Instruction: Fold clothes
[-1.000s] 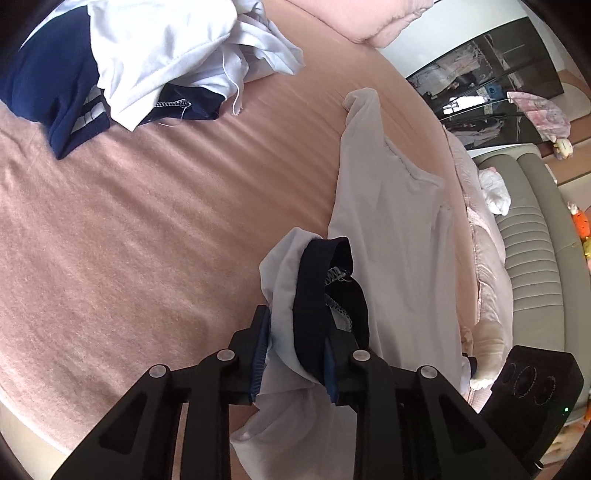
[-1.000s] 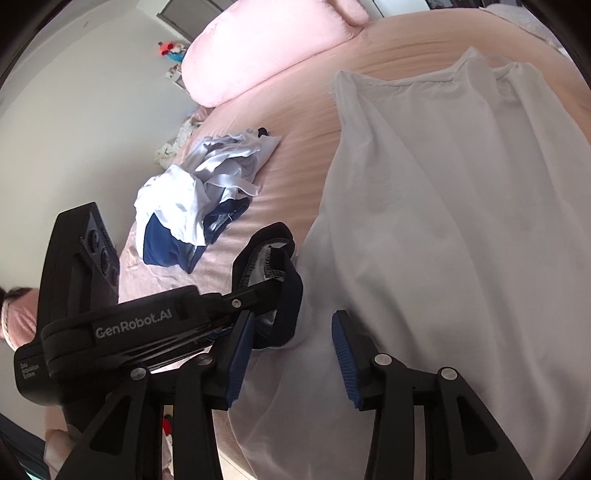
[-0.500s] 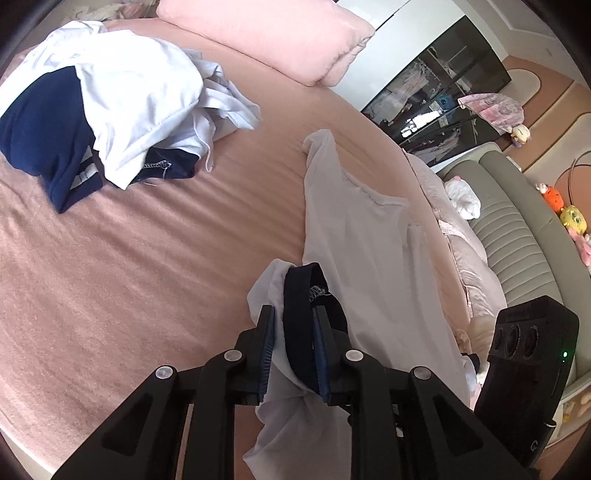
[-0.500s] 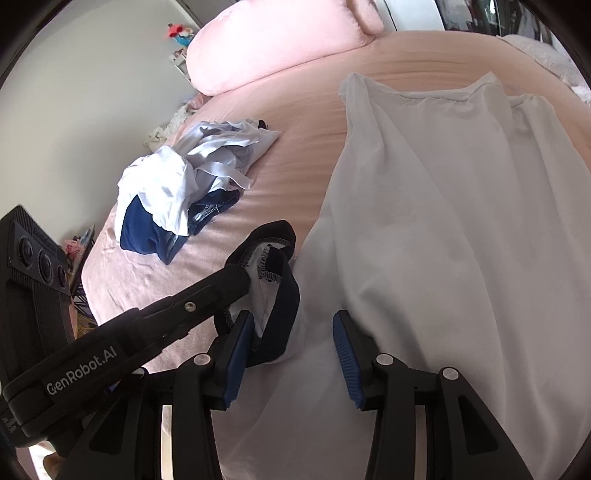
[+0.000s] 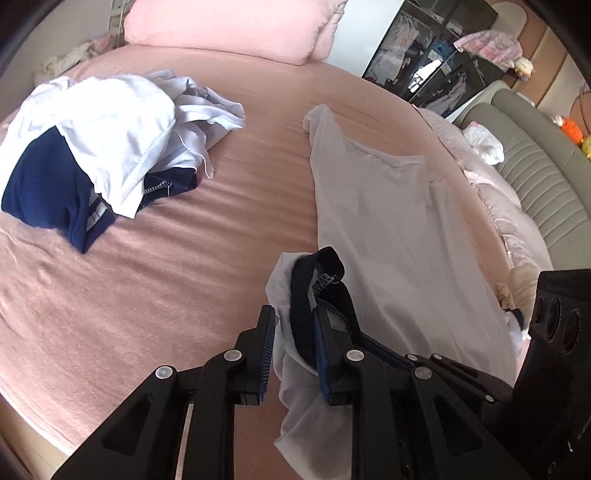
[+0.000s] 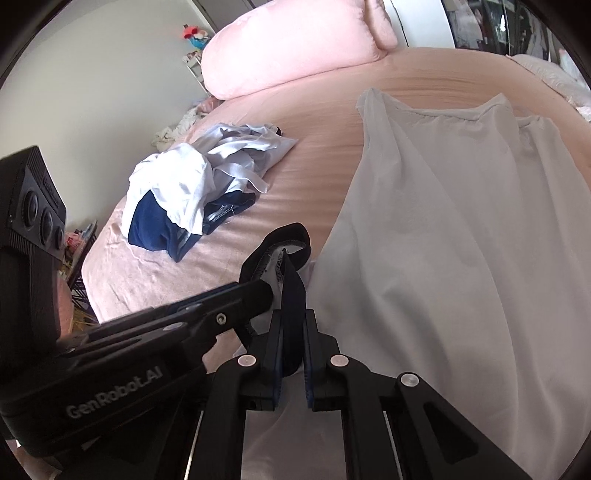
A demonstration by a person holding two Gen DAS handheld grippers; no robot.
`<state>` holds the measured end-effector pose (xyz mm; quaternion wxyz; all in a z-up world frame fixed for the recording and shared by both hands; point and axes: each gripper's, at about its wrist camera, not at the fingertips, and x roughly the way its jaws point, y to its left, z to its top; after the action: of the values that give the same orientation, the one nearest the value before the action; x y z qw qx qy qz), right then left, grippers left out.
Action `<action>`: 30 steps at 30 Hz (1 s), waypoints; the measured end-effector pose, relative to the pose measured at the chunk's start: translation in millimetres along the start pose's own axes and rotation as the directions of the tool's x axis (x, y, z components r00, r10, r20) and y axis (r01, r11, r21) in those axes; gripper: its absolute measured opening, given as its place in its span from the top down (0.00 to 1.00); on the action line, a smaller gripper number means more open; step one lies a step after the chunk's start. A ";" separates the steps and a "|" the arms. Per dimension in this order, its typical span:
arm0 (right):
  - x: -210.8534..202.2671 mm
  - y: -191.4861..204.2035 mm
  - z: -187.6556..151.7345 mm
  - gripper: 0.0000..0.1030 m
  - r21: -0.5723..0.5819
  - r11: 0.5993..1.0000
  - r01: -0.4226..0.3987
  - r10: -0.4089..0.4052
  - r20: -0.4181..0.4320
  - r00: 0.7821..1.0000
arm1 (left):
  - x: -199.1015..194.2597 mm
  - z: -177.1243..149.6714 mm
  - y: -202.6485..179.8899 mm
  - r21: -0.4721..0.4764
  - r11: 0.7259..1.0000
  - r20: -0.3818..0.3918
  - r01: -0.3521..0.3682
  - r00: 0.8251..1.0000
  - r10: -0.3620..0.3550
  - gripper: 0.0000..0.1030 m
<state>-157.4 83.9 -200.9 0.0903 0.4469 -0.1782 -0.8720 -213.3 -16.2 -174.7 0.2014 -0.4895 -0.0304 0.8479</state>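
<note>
Pink bed (image 5: 184, 258) carries a heap of clothes (image 5: 99, 155) at left; centre, the left claw (image 5: 293, 347) and right claw (image 6: 291, 354), just closed, both pinch the white shirt's navy collar (image 6: 291, 280); the white shirt (image 6: 461, 277) spreads right.

Pink pillow (image 5: 236, 26) on pink bedsheet (image 5: 147, 277), grey-green sofa (image 5: 543, 192), dark glass cabinet (image 5: 436, 62)

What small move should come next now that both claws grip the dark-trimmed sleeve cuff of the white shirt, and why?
Probably draw the two claws apart to stretch the navy-trimmed sleeve cuff flat. The right claw has just closed on the navy band, the left claw pinches the same bunched cuff beside it, and the white cotton shirt lies spread on the pink bedsheet, so only the sleeve looks crumpled.
</note>
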 end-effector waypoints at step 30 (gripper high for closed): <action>-13.5 -22.0 -0.2 0.93 0.087 0.996 -0.030 0.029 0.014 0.999 | 0.1 0.7 2.5 -0.050 0.981 -0.010 0.185 0.983 -0.186 0.81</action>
<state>-149.4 108.4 -199.6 0.0822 0.4422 -0.2232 -0.8648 -214.7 -18.4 -175.1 0.2676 -0.4955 -0.0951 0.8209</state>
